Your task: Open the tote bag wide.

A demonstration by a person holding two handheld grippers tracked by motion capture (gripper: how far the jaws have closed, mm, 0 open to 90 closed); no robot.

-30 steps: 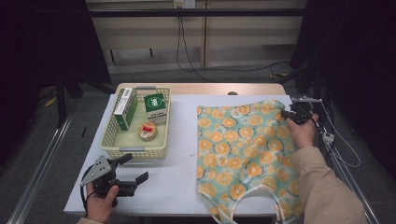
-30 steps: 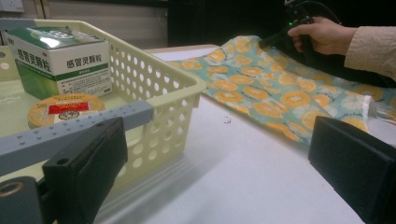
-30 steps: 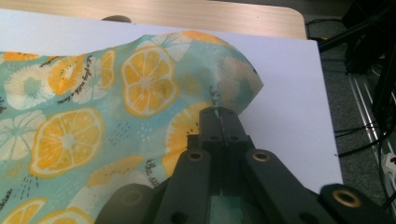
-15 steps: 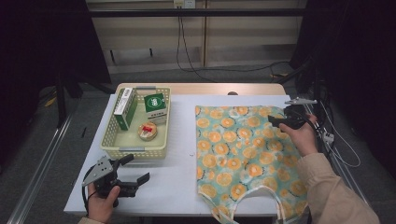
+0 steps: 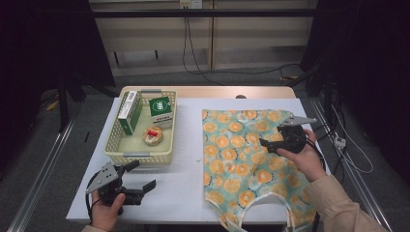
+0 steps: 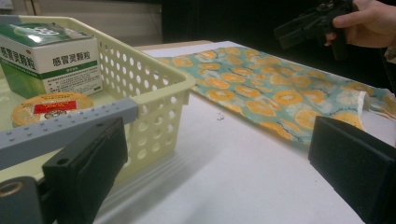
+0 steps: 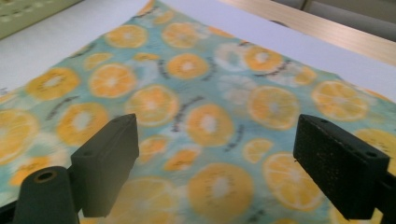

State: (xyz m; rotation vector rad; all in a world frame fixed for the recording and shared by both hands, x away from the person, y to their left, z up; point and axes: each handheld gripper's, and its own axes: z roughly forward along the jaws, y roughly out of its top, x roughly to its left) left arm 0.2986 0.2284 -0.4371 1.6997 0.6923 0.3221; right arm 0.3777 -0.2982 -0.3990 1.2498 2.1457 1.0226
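Observation:
A teal garment printed with orange slices [image 5: 241, 154] [image 6: 261, 88] [image 7: 196, 116] lies flat on the right half of the white table [image 5: 183, 159]. My right gripper [image 5: 265, 145] [image 7: 224, 172] hovers just above its right part and points left. Its jaws have just been opening, they stand wide, and nothing is between them. It also appears far off in the left gripper view [image 6: 299, 30]. My left gripper [image 5: 141, 175] [image 6: 219, 163] rests at the table's near left corner. It is open and empty, and points toward the basket and the garment.
A cream perforated basket [image 5: 145, 155] [image 6: 154, 93] stands at the left. It holds a green-and-white box [image 5: 161, 110], a second upright box [image 5: 129, 112] and a round tin [image 5: 153, 136]. Bare table lies between basket and garment. Cables hang off the right edge.
The right gripper has let go of the garment's far right corner, opened, and moved left and nearer over the cloth. The garment's far edge now lies flat. The left gripper has stayed put.

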